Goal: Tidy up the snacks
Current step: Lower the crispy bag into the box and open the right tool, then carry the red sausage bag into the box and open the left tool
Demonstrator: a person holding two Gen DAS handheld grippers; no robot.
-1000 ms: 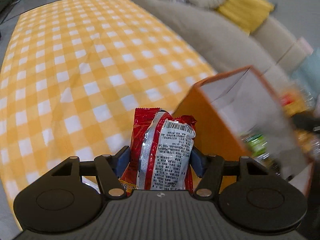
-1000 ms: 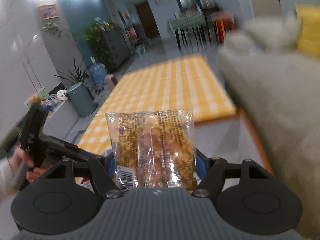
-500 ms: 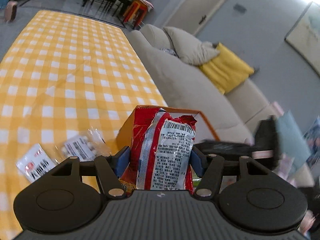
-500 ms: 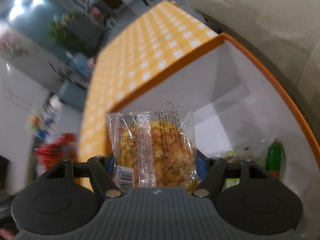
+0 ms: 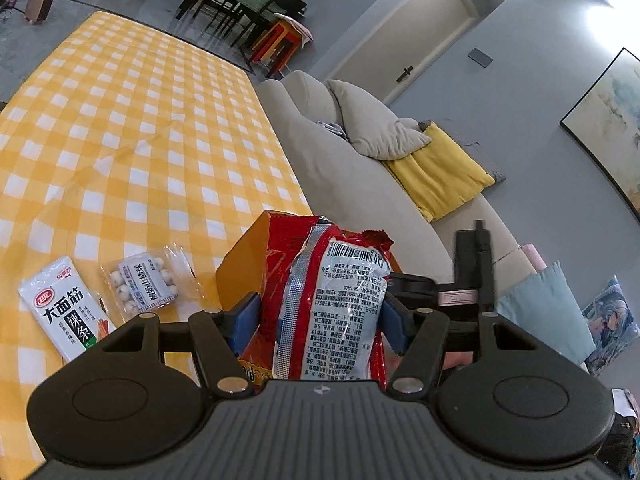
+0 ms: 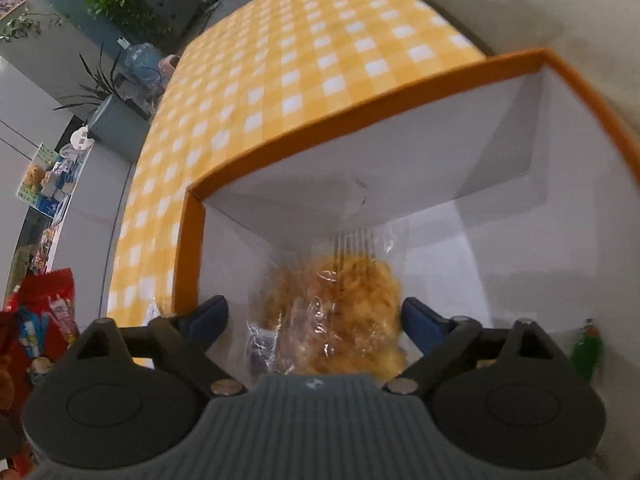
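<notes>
Below, the blurred clear packet (image 6: 334,312) half hides the box (image 6: 360,92) floor.

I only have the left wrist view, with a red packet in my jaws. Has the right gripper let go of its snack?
Observer: Yes. The right gripper has just been opening, and its pads stand clear of the clear packet of yellow snacks.
Operator: Is it over the box?
Observer: Yes, inside the orange box, against its white lining.
Operator: Is anything else in there?
Observer: A small green item sits by the right wall.
</notes>
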